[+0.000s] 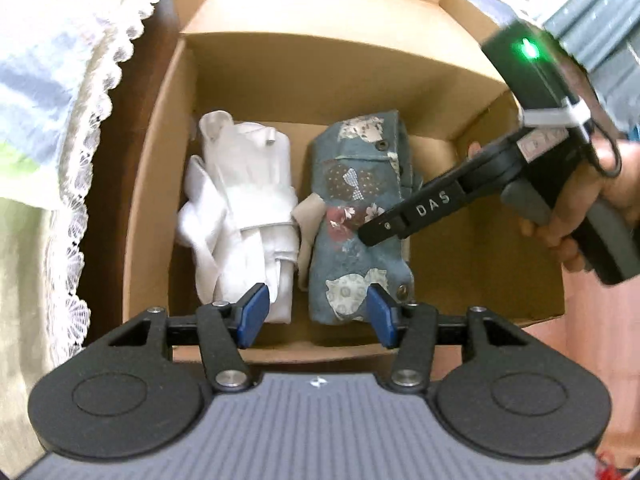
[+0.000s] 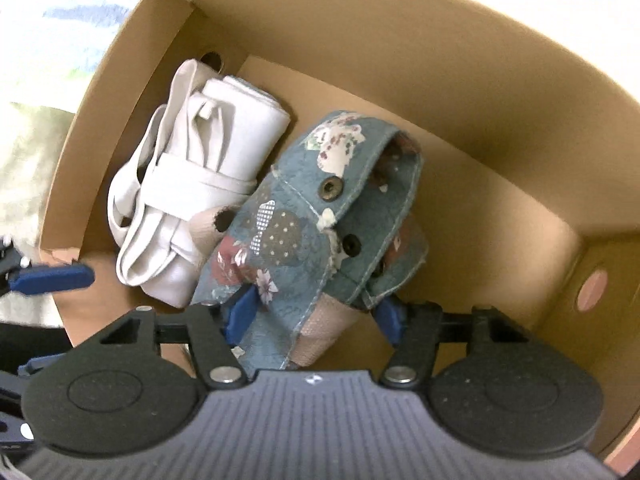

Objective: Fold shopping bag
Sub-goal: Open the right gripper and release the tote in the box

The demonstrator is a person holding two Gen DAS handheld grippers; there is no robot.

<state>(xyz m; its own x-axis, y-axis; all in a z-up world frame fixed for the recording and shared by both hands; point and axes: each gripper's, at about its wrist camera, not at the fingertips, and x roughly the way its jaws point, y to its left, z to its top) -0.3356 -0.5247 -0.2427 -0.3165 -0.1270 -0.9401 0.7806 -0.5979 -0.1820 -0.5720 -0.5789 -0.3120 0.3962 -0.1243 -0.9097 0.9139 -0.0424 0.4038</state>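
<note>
A folded blue patchwork shopping bag (image 1: 356, 208) (image 2: 296, 216) lies in a cardboard box (image 1: 500, 240) (image 2: 480, 120). Beside it on the left is a rolled white bag (image 1: 244, 208) (image 2: 188, 184) tied with its own strap. My left gripper (image 1: 316, 312) hangs open above the box's near edge and holds nothing. My right gripper (image 2: 316, 316) reaches down into the box. Its blue pads stand either side of the blue bag's near edge and beige handle, and I see no squeeze in the fabric. One black finger (image 1: 416, 210) of the right gripper crosses over the blue bag.
A white lace-edged cloth (image 1: 80, 120) hangs left of the box. A person's hand (image 1: 592, 208) holds the right gripper's handle at the right. The box's right half has bare floor. The left gripper's blue pad (image 2: 52, 278) shows at the left edge.
</note>
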